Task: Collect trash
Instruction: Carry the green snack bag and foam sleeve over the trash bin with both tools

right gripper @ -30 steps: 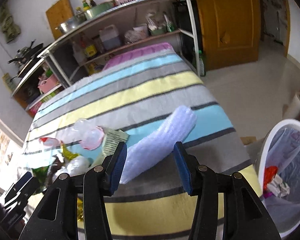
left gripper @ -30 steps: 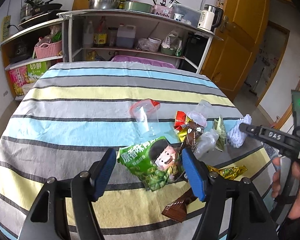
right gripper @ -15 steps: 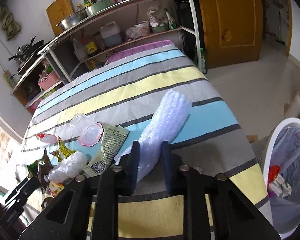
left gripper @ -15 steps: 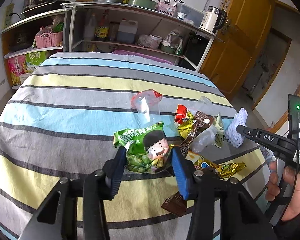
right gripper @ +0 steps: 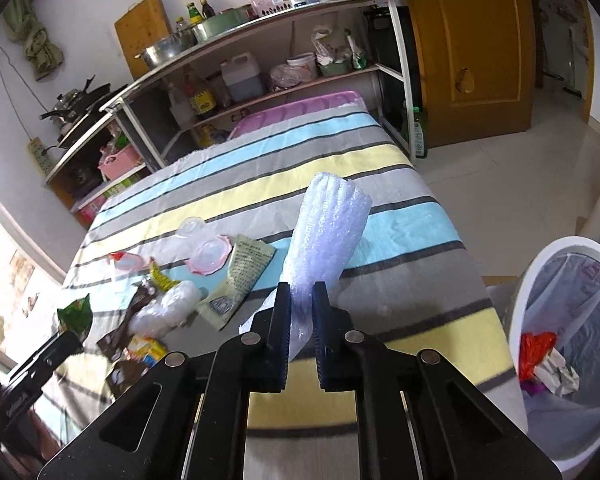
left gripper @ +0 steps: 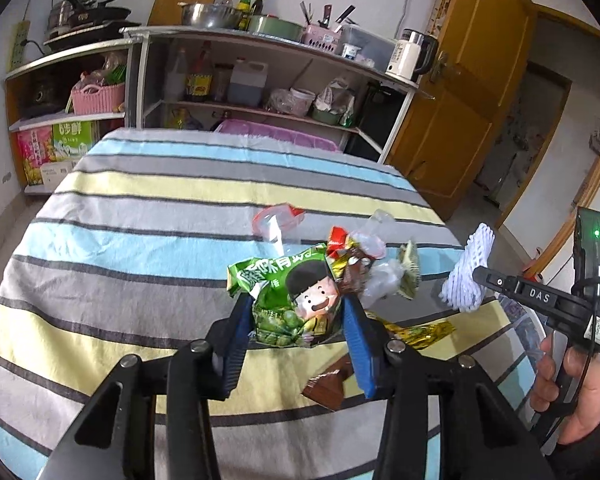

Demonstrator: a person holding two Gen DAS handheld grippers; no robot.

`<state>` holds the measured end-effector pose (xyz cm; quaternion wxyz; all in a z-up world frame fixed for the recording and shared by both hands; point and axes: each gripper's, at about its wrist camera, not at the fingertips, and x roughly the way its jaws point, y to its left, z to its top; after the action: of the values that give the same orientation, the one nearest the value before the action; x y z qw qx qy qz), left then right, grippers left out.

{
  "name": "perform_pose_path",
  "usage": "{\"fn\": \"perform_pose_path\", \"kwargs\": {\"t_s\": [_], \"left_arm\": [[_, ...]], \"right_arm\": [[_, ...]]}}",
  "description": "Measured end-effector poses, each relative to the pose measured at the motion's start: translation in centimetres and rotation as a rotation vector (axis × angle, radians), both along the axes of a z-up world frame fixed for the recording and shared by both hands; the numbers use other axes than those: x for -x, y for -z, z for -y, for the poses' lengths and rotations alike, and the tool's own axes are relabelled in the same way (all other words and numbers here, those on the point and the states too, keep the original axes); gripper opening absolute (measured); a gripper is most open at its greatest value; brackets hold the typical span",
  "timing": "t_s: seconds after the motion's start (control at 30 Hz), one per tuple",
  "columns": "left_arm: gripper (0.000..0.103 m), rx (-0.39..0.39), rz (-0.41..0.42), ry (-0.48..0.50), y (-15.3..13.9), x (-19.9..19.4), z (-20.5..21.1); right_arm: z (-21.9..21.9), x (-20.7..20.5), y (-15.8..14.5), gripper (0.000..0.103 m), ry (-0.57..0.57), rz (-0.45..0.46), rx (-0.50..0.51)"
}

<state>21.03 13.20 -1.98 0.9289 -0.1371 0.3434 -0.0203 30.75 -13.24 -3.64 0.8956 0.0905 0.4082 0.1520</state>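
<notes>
My left gripper (left gripper: 296, 320) is shut on a green snack bag (left gripper: 296, 292) with a cartoon face and holds it just above the striped tablecloth (left gripper: 140, 240). My right gripper (right gripper: 301, 312) is shut on a white foam sleeve (right gripper: 328, 236), lifted off the cloth and pointing up; the sleeve also shows in the left wrist view (left gripper: 466, 276). A pile of wrappers (right gripper: 152, 312), a clear plastic bag (right gripper: 172, 304), a paper packet (right gripper: 240, 276) and a plastic cup with a pink lid (right gripper: 210, 256) lies on the cloth. A white trash bin (right gripper: 572, 344) stands off the table's right edge.
Brown (left gripper: 328, 384) and gold (left gripper: 416, 332) wrappers lie on the cloth by my left fingers. A clear cup with a red rim (left gripper: 276, 224) lies behind the pile. Shelves (left gripper: 260, 80) with bottles and pots stand beyond the table's far end. A wooden door (right gripper: 480, 52) is at right.
My left gripper closed on the green snack bag and lifted it. My right gripper closed on the foam sleeve and raised it, tilting it upright.
</notes>
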Motion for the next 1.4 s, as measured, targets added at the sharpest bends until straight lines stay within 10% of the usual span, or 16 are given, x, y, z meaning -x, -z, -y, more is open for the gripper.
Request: {"fn": "perform_pose_path", "kwargs": {"t_s": [1.4], "left_arm": [[0.047,-0.046,0.058,0.494,-5.5,-2.7,24.6]], "right_arm": [[19.0,12.0,-4.0,0.011,0.252,0.093,0.003]]}}
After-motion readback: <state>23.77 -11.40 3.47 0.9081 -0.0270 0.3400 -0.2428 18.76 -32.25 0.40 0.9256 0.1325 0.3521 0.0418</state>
